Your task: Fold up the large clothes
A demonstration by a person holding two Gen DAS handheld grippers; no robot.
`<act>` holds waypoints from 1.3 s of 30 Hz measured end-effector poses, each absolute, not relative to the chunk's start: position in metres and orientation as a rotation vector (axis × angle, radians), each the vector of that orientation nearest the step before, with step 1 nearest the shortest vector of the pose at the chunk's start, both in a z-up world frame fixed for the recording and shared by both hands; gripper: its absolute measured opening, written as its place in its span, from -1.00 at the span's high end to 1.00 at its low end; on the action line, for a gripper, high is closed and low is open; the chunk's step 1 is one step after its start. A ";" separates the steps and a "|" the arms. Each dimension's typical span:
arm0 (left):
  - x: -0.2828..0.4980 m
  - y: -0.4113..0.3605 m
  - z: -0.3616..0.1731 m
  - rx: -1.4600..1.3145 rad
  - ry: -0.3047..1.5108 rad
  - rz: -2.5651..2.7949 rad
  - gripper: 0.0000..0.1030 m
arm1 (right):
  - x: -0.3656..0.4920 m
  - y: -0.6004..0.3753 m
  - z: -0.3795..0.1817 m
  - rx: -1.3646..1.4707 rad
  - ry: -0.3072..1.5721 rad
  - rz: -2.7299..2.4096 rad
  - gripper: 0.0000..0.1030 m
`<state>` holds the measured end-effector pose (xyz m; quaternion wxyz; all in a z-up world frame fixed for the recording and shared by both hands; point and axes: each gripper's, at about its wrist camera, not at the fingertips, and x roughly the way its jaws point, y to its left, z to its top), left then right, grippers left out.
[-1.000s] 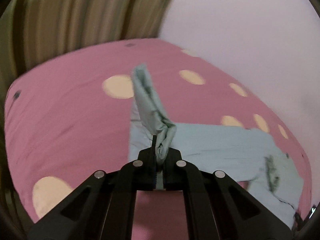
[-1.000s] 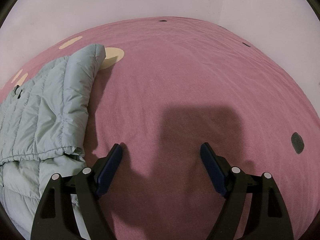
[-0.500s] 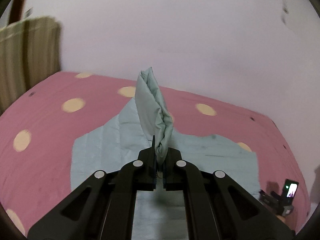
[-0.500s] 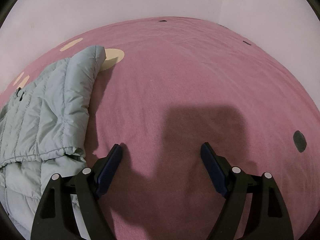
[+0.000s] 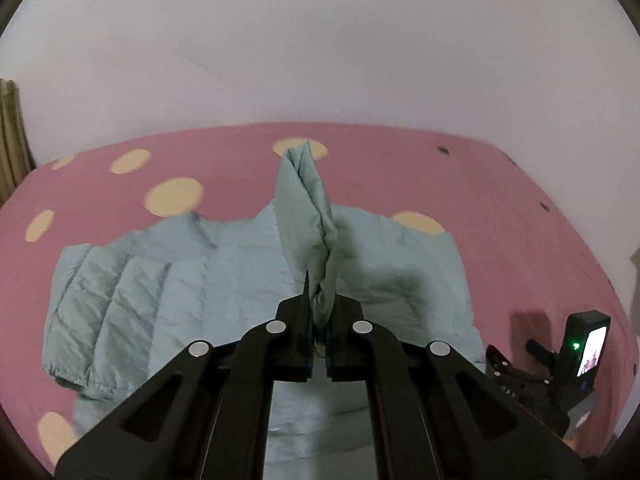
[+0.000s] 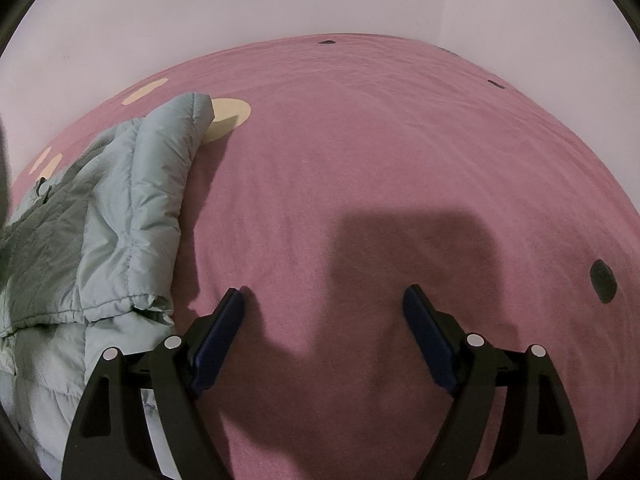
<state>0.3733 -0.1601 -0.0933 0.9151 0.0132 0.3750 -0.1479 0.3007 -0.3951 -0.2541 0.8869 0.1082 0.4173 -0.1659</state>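
A pale green quilted jacket [image 5: 168, 276] lies spread on a pink bedspread with cream dots [image 5: 520, 208]. My left gripper [image 5: 319, 312] is shut on a fold of the jacket, and the pinched cloth [image 5: 308, 200] stands up above the jaws, over the jacket's middle. My right gripper [image 6: 322, 312] is open and empty, low over bare bedspread [image 6: 400, 160]. The jacket's folded sleeve [image 6: 156, 184] lies just left of its left finger [image 6: 224, 320]. The right gripper also shows in the left wrist view [image 5: 560, 372], at the jacket's right edge.
A pale wall [image 5: 320, 40] runs behind the bed, with a room corner [image 6: 444, 4] at the far right. A striped curtain [image 5: 10, 140] hangs at the far left. Dark dots [image 6: 603, 281] mark the bedspread on the right.
My left gripper has swung right with the pinched fold, carrying it over the jacket; the curtain has slid out to the left. The right gripper has stayed still and open.
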 end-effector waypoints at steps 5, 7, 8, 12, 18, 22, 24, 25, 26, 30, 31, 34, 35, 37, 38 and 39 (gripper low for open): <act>0.372 -0.200 -0.123 0.076 0.808 -0.327 0.93 | 0.301 -0.395 -0.254 0.229 0.866 -0.342 -0.60; 0.374 -0.213 -0.136 0.091 0.827 -0.332 0.93 | 0.301 -0.395 -0.255 0.231 0.866 -0.340 -0.60; 0.373 -0.216 -0.139 0.094 0.835 -0.333 0.93 | 0.301 -0.395 -0.255 0.231 0.866 -0.340 -0.60; 0.373 -0.228 -0.159 0.109 0.865 -0.330 0.93 | 0.301 -0.395 -0.255 0.230 0.866 -0.341 -0.60; 0.374 -0.236 -0.181 0.136 0.896 -0.321 0.93 | 0.301 -0.395 -0.255 0.229 0.867 -0.342 -0.60; 0.372 -0.241 -0.187 0.168 0.894 -0.311 0.75 | 0.301 -0.394 -0.255 0.228 0.867 -0.343 -0.60; 0.368 -0.240 -0.183 0.165 0.890 -0.326 0.50 | 0.301 -0.394 -0.255 0.226 0.867 -0.344 -0.60; 0.363 -0.236 -0.177 0.158 0.883 -0.334 0.28 | 0.301 -0.394 -0.255 0.226 0.867 -0.344 -0.60; 0.360 -0.233 -0.172 0.156 0.877 -0.334 0.17 | 0.301 -0.394 -0.255 0.227 0.867 -0.344 -0.60; 0.338 -0.197 -0.140 0.124 0.825 -0.330 -0.16 | 0.301 -0.393 -0.255 0.223 0.867 -0.346 -0.60; 0.331 -0.178 -0.132 0.110 0.810 -0.309 -0.20 | 0.300 -0.394 -0.255 0.224 0.865 -0.346 -0.60; 0.318 -0.128 -0.121 0.087 0.780 -0.223 -0.29 | 0.300 -0.394 -0.255 0.224 0.866 -0.346 -0.60; 0.314 -0.104 -0.120 0.083 0.768 -0.171 -0.30 | 0.300 -0.394 -0.254 0.222 0.868 -0.347 -0.60; 0.307 -0.059 -0.119 0.076 0.751 -0.066 -0.30 | 0.300 -0.394 -0.251 0.224 0.871 -0.345 -0.59; 0.306 -0.041 -0.119 0.075 0.745 -0.029 -0.30 | 0.299 -0.395 -0.248 0.229 0.871 -0.344 -0.59; 0.304 -0.021 -0.120 0.076 0.739 0.017 -0.32 | 0.295 -0.395 -0.238 0.233 0.858 -0.357 -0.59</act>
